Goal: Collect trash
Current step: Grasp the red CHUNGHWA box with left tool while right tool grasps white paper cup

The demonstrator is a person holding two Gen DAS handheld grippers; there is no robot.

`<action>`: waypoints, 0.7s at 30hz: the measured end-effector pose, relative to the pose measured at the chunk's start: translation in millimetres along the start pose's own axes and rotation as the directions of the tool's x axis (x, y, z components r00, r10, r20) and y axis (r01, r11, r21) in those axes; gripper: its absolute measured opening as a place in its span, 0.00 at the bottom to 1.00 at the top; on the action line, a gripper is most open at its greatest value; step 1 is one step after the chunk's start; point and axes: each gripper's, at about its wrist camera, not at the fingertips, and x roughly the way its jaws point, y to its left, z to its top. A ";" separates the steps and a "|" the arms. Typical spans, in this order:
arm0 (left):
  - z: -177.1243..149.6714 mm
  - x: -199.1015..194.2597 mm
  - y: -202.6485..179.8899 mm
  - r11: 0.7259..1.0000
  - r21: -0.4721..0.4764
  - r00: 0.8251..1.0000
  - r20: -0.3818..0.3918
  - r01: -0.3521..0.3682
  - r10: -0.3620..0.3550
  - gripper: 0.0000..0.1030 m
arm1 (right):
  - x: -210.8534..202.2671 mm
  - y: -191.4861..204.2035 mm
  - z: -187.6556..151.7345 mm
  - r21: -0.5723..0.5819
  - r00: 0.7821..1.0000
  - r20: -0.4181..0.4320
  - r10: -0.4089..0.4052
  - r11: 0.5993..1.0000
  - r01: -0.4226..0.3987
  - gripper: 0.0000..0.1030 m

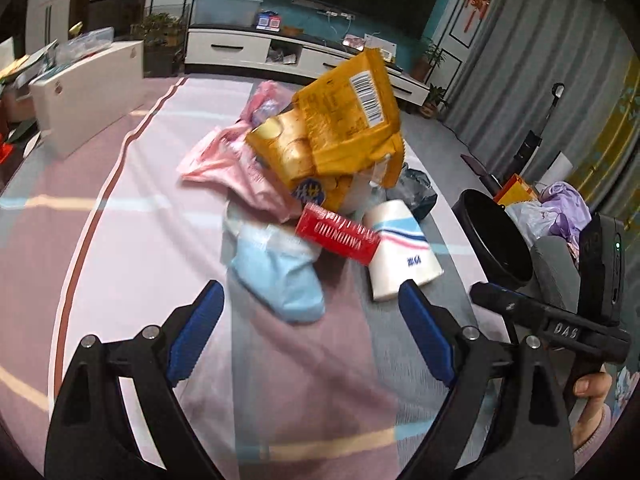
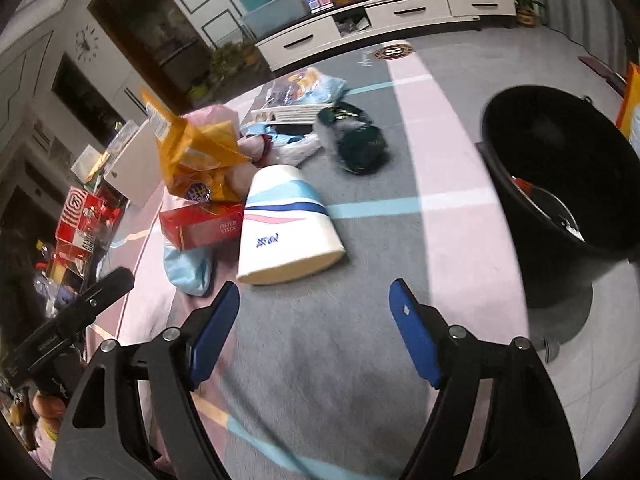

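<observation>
A pile of trash lies on the striped carpet: a yellow snack bag, a pink wrapper, a red cigarette box, a white paper cup on its side, a light blue mask and a dark green wrapper. A black bin stands to the right. My left gripper is open and empty, just short of the mask. My right gripper is open and empty, near the cup.
A white TV cabinet stands at the far wall. A white box sits at the left. Bags and clutter lie behind the bin. Red boxes stand at the far left.
</observation>
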 end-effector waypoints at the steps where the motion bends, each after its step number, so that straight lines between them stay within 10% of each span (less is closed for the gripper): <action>1: 3.6 3.8 -3.1 1.000 0.013 1.000 0.003 0.005 -0.005 0.86 | 4.4 3.2 3.0 -0.014 1.000 -0.003 -0.008 1.000 0.008 0.76; 17: 27.9 64.0 -12.5 0.999 0.044 0.997 -0.078 0.018 -0.015 0.84 | 75.9 30.8 33.4 -0.171 0.993 -0.078 -0.085 0.983 0.071 0.85; 21: 26.7 69.0 -9.8 0.999 0.042 0.996 -0.093 0.021 -0.017 0.60 | 83.4 35.3 34.0 -0.189 0.994 -0.083 -0.065 0.981 0.048 0.85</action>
